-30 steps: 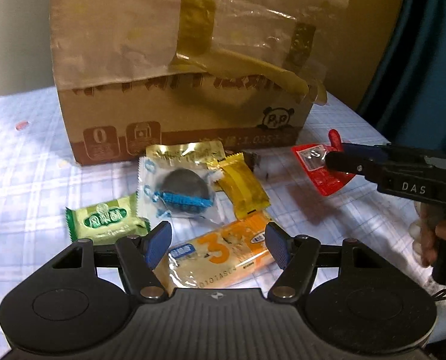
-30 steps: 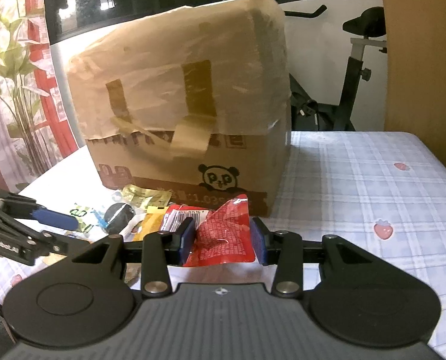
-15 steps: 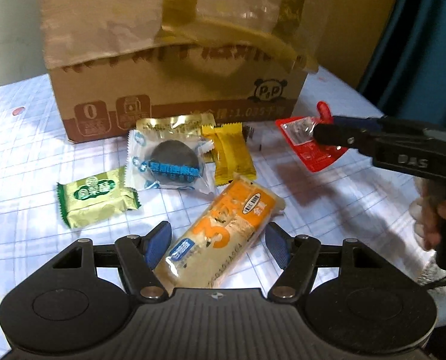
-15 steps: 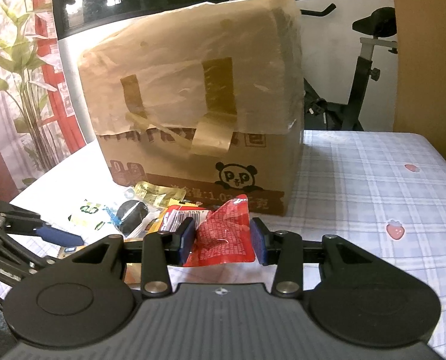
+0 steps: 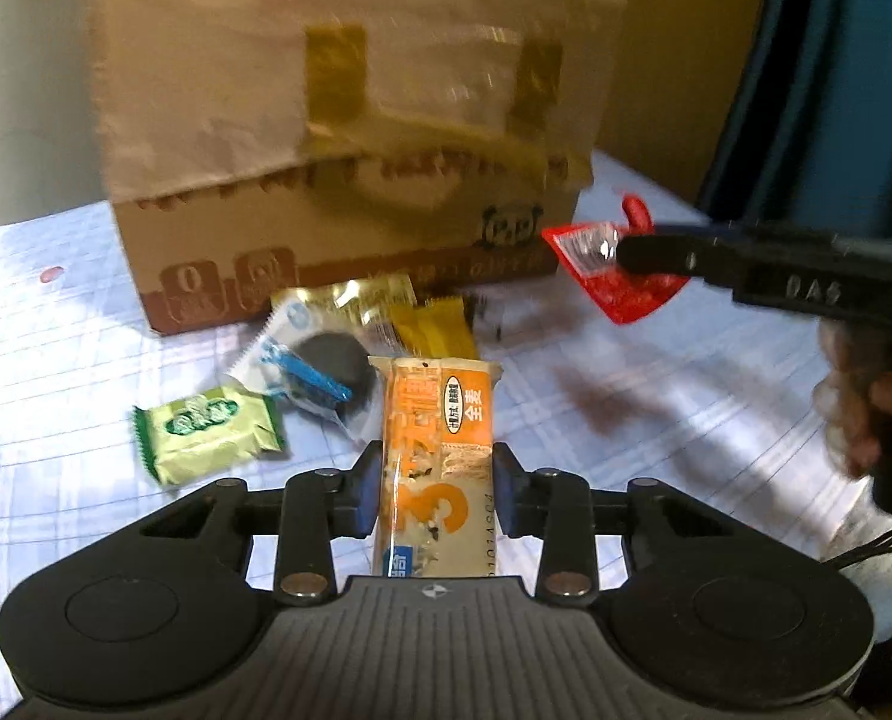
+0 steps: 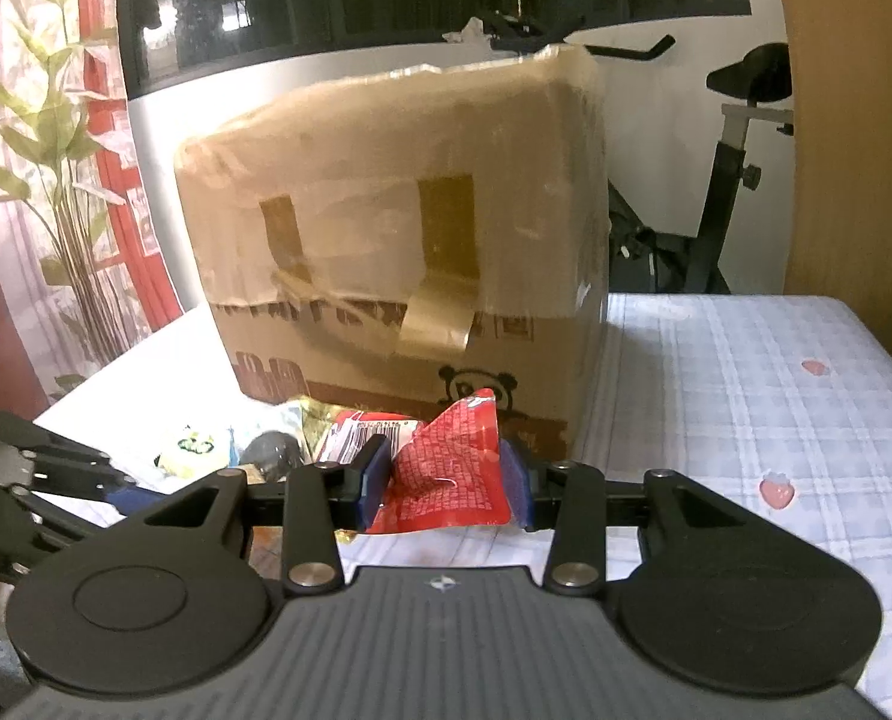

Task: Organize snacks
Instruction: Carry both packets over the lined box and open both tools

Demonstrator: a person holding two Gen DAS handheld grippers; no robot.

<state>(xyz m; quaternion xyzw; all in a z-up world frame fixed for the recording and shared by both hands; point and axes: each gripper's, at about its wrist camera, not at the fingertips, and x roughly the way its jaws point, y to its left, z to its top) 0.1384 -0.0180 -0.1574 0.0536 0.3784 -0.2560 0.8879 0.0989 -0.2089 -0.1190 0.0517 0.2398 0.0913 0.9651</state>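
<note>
Snacks could slip: left gripper (image 5: 437, 489) jaws pinch the slick orange packet (image 5: 437, 438), right gripper (image 6: 443, 483) jaws crumple the red pouch (image 6: 446, 468).

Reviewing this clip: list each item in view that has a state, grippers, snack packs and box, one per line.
left gripper: shut on the orange snack bar.
orange snack bar: gripped, pointing away from the camera.
right gripper: shut on the red snack packet.
red snack packet: gripped, crumpled, above the table.
green snack pack: sealed, lying on the tablecloth.
dark cookie pack: sealed, lying loose.
yellow snack pack: lying by the box.
cardboard box: upright, covered with taped plastic.
</note>
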